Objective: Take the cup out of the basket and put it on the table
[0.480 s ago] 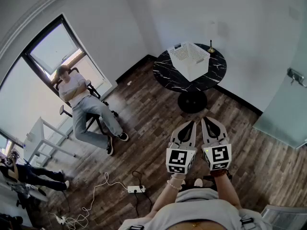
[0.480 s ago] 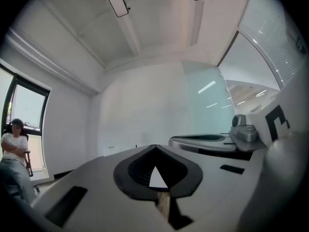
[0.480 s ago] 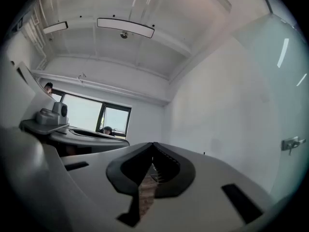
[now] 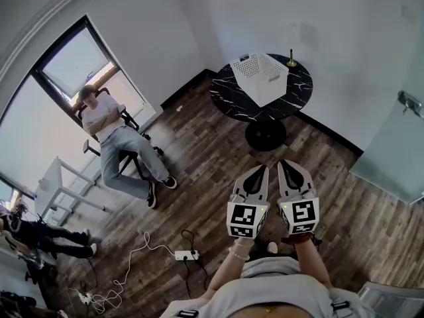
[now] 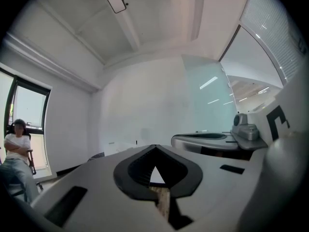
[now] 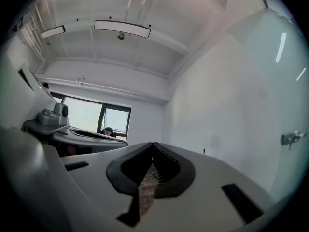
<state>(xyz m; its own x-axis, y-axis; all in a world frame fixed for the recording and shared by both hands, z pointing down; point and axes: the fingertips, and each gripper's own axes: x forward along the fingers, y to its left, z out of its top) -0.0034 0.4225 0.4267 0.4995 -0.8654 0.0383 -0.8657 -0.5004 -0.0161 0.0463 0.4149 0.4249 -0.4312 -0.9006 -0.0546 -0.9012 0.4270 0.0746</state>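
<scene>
- The left hand-held gripper [image 4: 263, 169]: pale grey pointed shell, black ribbed lining, black-and-white marker cube [image 4: 246, 220].
- The right hand-held gripper [image 4: 283, 165]: same shell and cube.
- A light grey top [image 4: 278, 290]; a beaded bracelet [image 4: 236, 252] just behind the left cube.

Shows a dark wooden floor [image 4: 199, 158]. By the tall window [image 4: 69, 68], 1 person [image 4: 109, 131] seated in a black chair [image 4: 132, 126], arms crossed, legs stretched out. Lower left, a white desk [image 4: 63, 187] and a 2nd person [image 4: 40, 238], partly cut off. Near the bottom, a white power strip [image 4: 185, 255] with a white cable [image 4: 129, 268] trailing left. At right, a frosted glass door [image 4: 387, 151] with a metal handle [image 4: 409, 103].
</scene>
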